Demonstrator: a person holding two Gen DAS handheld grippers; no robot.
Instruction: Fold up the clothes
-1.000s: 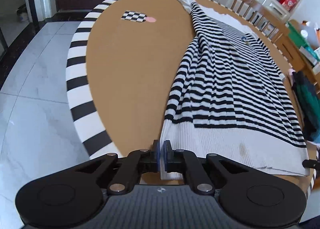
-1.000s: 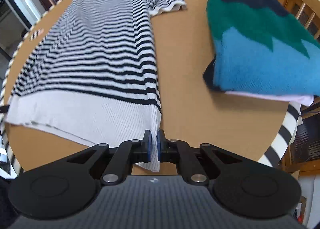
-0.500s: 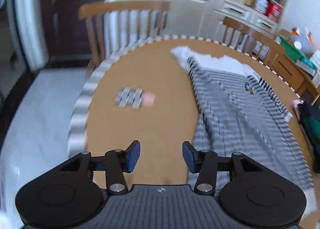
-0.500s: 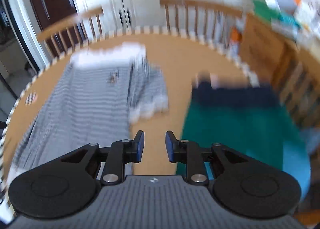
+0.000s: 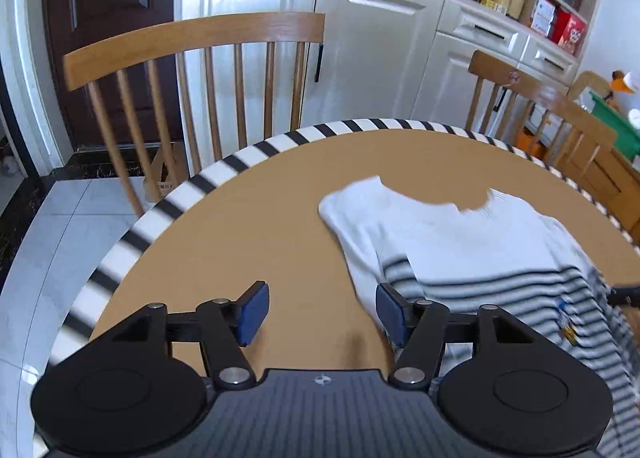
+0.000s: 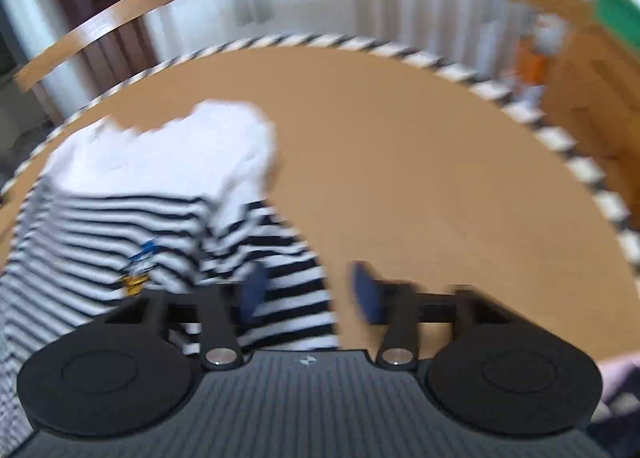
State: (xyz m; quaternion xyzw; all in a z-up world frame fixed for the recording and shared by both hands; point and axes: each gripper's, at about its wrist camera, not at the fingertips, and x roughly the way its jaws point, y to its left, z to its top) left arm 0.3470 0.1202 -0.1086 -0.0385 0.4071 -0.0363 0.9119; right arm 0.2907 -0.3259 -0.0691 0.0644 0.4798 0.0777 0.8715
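With the black-and-white striped knit sweater lying flat near the round brown table's striped far rim, both the left gripper and right gripper stand apart and empty; each should pinch a shoulder corner squarely.

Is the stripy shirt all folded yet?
Not yet. Done: the shirt lies flat on the table, with no sleeve sticking out on the left gripper's side. In hand: nothing; the left gripper, jaws opening, and right gripper hover empty near its shoulders. Left: folding it up.
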